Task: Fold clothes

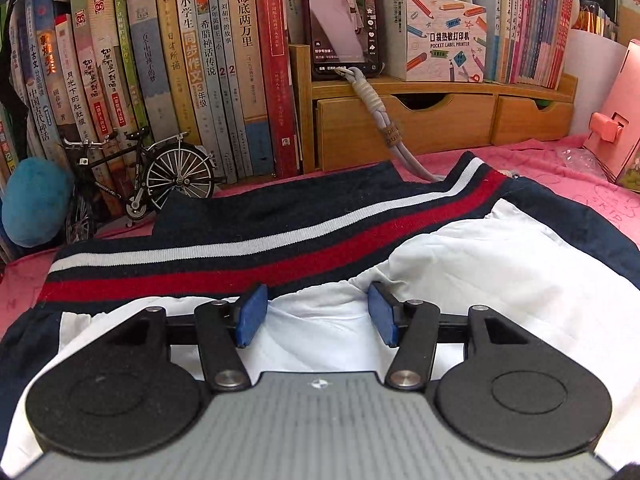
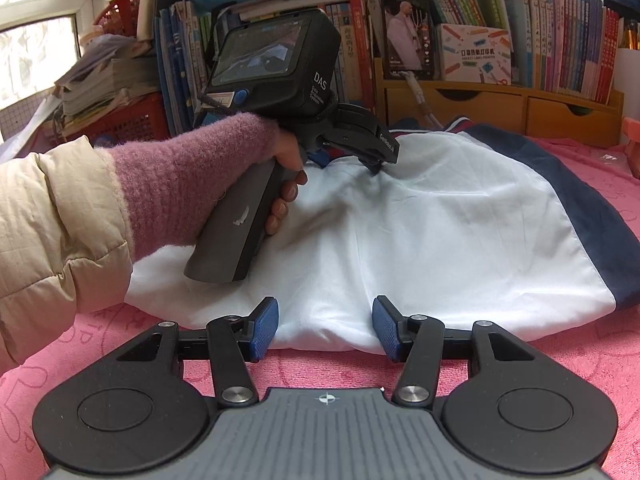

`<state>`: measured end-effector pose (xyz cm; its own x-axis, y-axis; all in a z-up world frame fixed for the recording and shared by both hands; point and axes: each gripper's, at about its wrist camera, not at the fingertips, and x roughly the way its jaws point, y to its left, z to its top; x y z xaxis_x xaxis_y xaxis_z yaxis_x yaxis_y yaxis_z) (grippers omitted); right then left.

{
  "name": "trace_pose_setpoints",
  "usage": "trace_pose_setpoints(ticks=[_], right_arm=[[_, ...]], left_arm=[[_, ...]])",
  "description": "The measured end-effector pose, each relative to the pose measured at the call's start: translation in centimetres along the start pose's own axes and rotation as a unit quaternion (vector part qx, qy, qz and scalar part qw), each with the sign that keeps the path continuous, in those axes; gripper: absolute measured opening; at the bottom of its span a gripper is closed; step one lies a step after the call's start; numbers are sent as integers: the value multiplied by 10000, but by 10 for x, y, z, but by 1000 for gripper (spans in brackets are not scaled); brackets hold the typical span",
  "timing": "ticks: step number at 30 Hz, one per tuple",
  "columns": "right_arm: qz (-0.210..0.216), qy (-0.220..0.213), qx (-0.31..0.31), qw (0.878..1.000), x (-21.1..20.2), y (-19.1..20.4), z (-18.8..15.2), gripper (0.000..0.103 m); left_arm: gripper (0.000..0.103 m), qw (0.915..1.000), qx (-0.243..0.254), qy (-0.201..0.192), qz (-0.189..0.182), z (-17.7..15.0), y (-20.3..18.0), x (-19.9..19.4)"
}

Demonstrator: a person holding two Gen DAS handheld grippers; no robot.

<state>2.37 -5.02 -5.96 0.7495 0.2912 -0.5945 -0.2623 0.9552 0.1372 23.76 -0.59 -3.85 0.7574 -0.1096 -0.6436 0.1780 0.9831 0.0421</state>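
Observation:
A white and navy garment [image 1: 500, 272] with a red and white striped band [image 1: 248, 264] lies spread on the pink cloth. My left gripper [image 1: 318, 314] hovers low over its white part near the band, open, with a fold of white fabric between the blue pads [image 1: 252, 312]. In the right wrist view the same garment [image 2: 460, 240] lies ahead. My right gripper [image 2: 325, 328] stands open at its near white edge, with that edge lying between the pads. A hand in a pink sleeve [image 2: 192, 176] holds the left gripper's handle [image 2: 240, 216] over the garment's far left.
Rows of books [image 1: 200, 72] fill the back. A model bicycle [image 1: 136, 176] and a blue plush [image 1: 36, 204] stand at the left. A wooden drawer shelf [image 1: 420, 120] carries a phone [image 1: 344, 20] with a cable and a printer box [image 1: 440, 36]. A pink box [image 1: 616, 120] sits at the right.

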Motion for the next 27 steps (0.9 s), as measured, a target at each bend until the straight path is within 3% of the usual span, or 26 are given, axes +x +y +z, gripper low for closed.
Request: trace_pose_setpoints(ticks=[5, 8, 13, 15, 18, 22, 27], right_arm=[[29, -22, 37, 10000, -1, -1, 0, 52], [-45, -220, 40, 9997, -10, 4, -1, 35], [-193, -595, 36, 9980, -28, 14, -4, 21], [-211, -558, -89, 9982, -27, 22, -5, 10], [-300, -396, 19, 9988, -19, 22, -7, 10], [-249, -285, 105, 9992, -15, 19, -7, 11], [-153, -216, 212, 9994, -12, 16, -7, 12]], left_arm=[[47, 9986, 27, -296, -442, -2, 8, -58], [45, 9963, 163, -414, -729, -12, 12, -100], [43, 9926, 561, -237, -1054, -41, -1, -145], [35, 9918, 640, -104, -1100, -51, -7, -150], [30, 9895, 726, 237, -1227, -65, -13, -146], [29, 9892, 683, 808, -1012, -75, -17, -118], [31, 9924, 45, 859, -885, -66, -5, -96]])
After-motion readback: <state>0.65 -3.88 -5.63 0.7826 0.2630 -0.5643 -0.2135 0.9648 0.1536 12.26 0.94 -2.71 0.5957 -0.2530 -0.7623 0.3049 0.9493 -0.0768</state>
